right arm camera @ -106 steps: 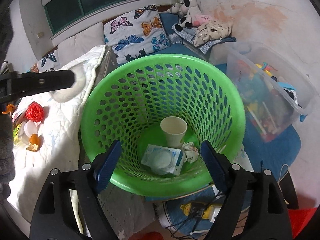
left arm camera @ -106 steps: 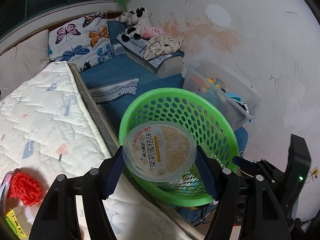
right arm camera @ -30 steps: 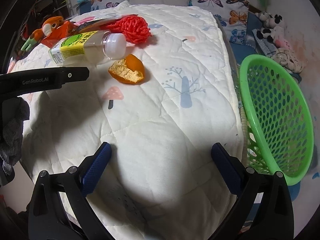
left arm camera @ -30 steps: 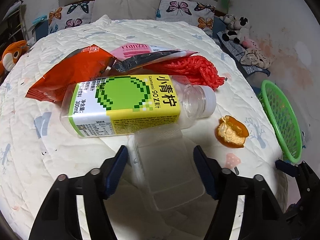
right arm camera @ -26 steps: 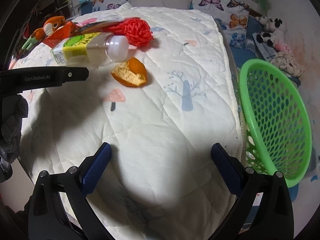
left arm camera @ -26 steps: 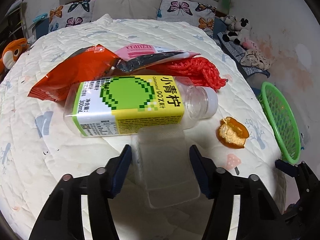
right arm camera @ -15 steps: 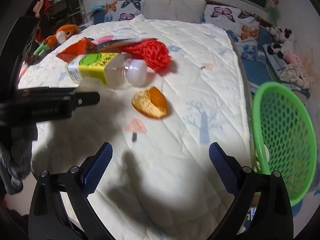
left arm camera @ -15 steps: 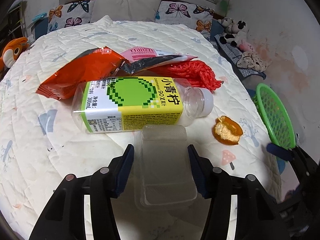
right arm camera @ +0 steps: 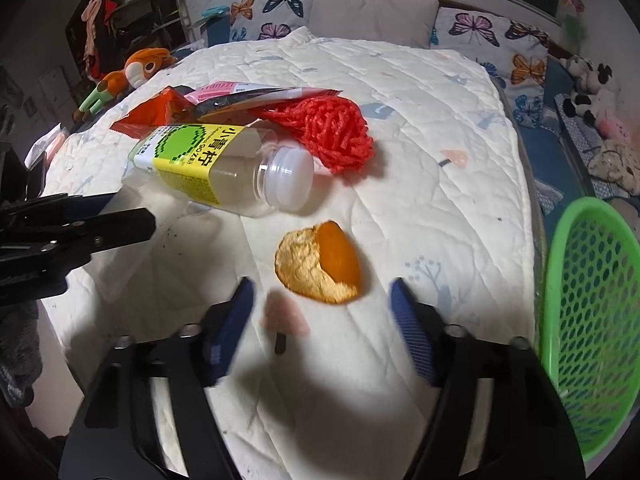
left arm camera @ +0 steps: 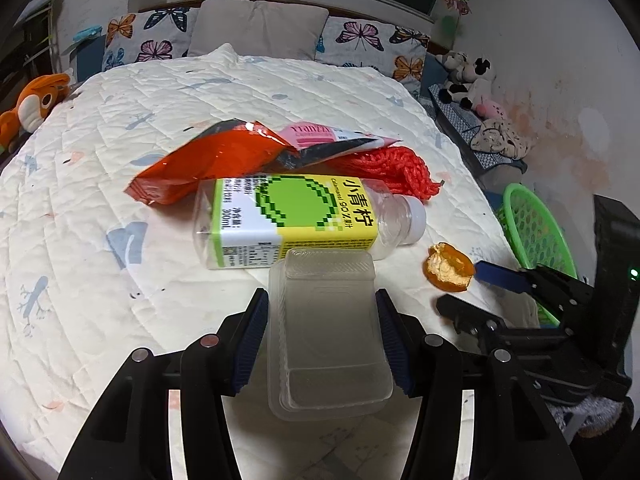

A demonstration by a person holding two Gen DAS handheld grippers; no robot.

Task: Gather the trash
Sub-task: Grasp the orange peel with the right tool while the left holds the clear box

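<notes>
We are gripping a clear plastic tray [left arm camera: 326, 332] between the pads of our left gripper [left arm camera: 322, 344], its far end touching the lying bottle [left arm camera: 304, 216]. Our right gripper [right arm camera: 322, 320] is gaping wide just short of the orange peel [right arm camera: 318, 266] on the quilt [right arm camera: 440, 160]. The green basket [right arm camera: 588, 320] is sitting beside the bed.

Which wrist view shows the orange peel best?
The right wrist view: the orange peel lies large and central, just ahead of the open right gripper, its pith and skin both visible. In the left wrist view it is small, off to the right.
</notes>
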